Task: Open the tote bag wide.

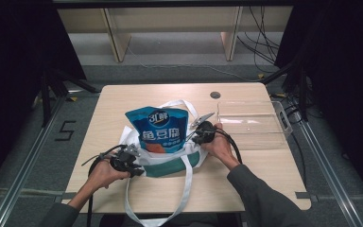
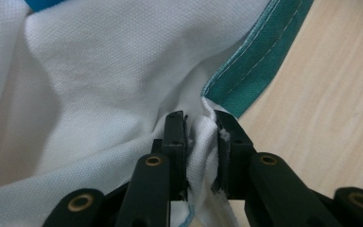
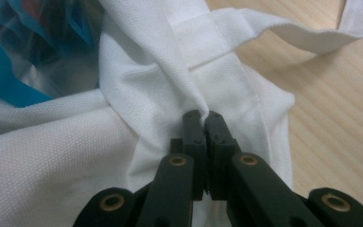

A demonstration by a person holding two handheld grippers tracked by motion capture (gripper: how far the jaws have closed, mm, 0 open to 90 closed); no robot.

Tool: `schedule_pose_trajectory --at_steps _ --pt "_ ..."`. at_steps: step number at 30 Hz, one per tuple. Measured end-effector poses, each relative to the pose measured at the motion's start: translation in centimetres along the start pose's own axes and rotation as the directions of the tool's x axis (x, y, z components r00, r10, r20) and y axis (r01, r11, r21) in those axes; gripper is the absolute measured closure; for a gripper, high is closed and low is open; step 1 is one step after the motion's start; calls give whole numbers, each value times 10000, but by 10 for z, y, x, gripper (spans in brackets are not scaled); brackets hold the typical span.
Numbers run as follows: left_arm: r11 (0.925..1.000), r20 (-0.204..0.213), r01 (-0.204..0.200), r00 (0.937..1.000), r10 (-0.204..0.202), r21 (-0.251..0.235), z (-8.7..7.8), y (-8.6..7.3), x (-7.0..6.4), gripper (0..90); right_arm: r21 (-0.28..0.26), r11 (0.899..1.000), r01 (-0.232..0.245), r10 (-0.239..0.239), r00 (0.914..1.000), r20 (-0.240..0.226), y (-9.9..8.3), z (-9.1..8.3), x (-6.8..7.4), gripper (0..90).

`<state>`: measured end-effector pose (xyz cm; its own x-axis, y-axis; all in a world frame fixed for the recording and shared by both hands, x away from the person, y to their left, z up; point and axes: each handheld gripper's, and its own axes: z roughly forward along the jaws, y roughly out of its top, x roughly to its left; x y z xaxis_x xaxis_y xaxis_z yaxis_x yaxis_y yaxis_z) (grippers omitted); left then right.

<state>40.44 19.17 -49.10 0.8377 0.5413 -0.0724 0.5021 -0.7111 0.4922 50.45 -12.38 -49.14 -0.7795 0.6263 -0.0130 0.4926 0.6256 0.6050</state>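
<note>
A white tote bag [image 1: 163, 158] with a teal band lies on the wooden table [image 1: 123, 99]. A blue snack pouch [image 1: 158, 128] stands in its mouth, leaning back. My left gripper [image 1: 131, 158] is shut on a fold of the bag's white cloth [image 2: 202, 142] beside the teal hem [image 2: 260, 61]. My right gripper [image 1: 199, 131] is shut on the bag's cloth [image 3: 170, 85] just below a sewn handle strap [image 3: 264, 26], at the bag's right edge. The pouch [image 3: 9, 71] sits to the left in the right gripper view.
A clear plastic bin [image 1: 250, 124] stands on the table's right side. One long white handle strap [image 1: 182, 198] hangs over the front edge. A round cable hole [image 1: 215, 94] sits near the back. Cables [image 1: 264, 42] and wooden legs lie on the floor behind.
</note>
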Motion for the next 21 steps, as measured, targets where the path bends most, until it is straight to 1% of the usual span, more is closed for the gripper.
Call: schedule_pose_trajectory --at_steps 1,2,3,4,5,6,7,8,9,10,11,12,13,14,15,16,17,18,19,20,21 --pt "10000 -50 -2 10000 2 -17 0 1 0 754 -63 9998 -212 212 9998 3 1 0 0 884" --pt "10000 -50 -2 10000 2 -17 0 1 0 748 -63 9998 -212 212 9998 3 1 0 0 884" --pt "10000 -121 -17 9999 16 -76 0 0 0 744 -238 9990 -386 384 9992 -77 2 -4 -3 849" --pt "9999 -132 -34 9999 32 -114 1 0 -1 740 -50 9971 -756 756 9971 -57 3 -9 -2 821" --pt "9999 -278 -43 9996 40 -105 1 0 -3 737 -340 9956 -876 882 9959 186 4 -11 -1 784" --pt "9999 -373 -61 9993 57 -103 1 1 -4 735 -628 9952 -747 750 9972 26 6 -17 -2 751" --pt "9999 -462 -12 9989 6 -148 2 2 -6 734 -759 9958 -509 509 9987 -22 6 -26 -2 725" --pt "9999 -484 -44 9988 38 -138 2 3 -6 730 -951 9931 -692 684 9976 -119 6 -33 3 711" --pt "9999 -484 -44 9988 38 -138 2 3 -6 726 -951 9931 -692 684 9976 -119 6 -33 3 711" --pt "9999 -398 1 9992 -7 -152 2 3 -5 726 -843 9935 -761 756 9971 -91 7 -42 7 704" --pt "9998 -130 64 9999 -66 -169 0 2 -4 684 -992 9947 -274 190 9962 -848 7 -57 15 691" --pt "9997 -13 45 10000 -45 -258 -4 2 -4 658 -1074 9942 -83 -27 9947 -1023 7 -62 21 688" --pt "9960 174 466 9988 -454 -765 -7 2 -9 641 -1262 9920 80 -215 9941 -1060 6 -65 26 688" --pt "9970 335 240 9992 -216 -733 -13 3 -7 623 -1204 9926 133 -273 9929 -1155 5 -68 32 688" --pt "9965 637 189 9979 -136 -820 -23 3 -8 603 -1194 9923 323 -480 9902 -1310 4 -70 35 688" --pt "9965 637 189 9979 -136 -820 -23 3 -8 575 -1156 9923 433 -597 9880 -1423 3 -73 41 688" --pt "9909 620 177 9980 -95 -1331 -39 2 -8 583 -1323 9900 480 -679 9863 -1504 1 -72 46 691" --pt "9861 714 471 9968 -360 -1594 -47 1 -7 586 -1203 9903 701 -899 9816 -1683 1 -73 48 702" --pt "9767 1013 821 9929 -629 -1983 -53 1 -4 600 -1196 9893 832 -1025 9808 -1657 1 -73 51 717" --pt "9767 1013 821 9929 -629 -1983 -53 1 -4 609 -1196 9893 832 -1025 9808 -1657 1 -73 51 717" --pt "9601 726 1160 9923 -1006 -2544 -65 0 8 654 -1236 9878 949 -1164 9767 -1803 2 -70 56 751"
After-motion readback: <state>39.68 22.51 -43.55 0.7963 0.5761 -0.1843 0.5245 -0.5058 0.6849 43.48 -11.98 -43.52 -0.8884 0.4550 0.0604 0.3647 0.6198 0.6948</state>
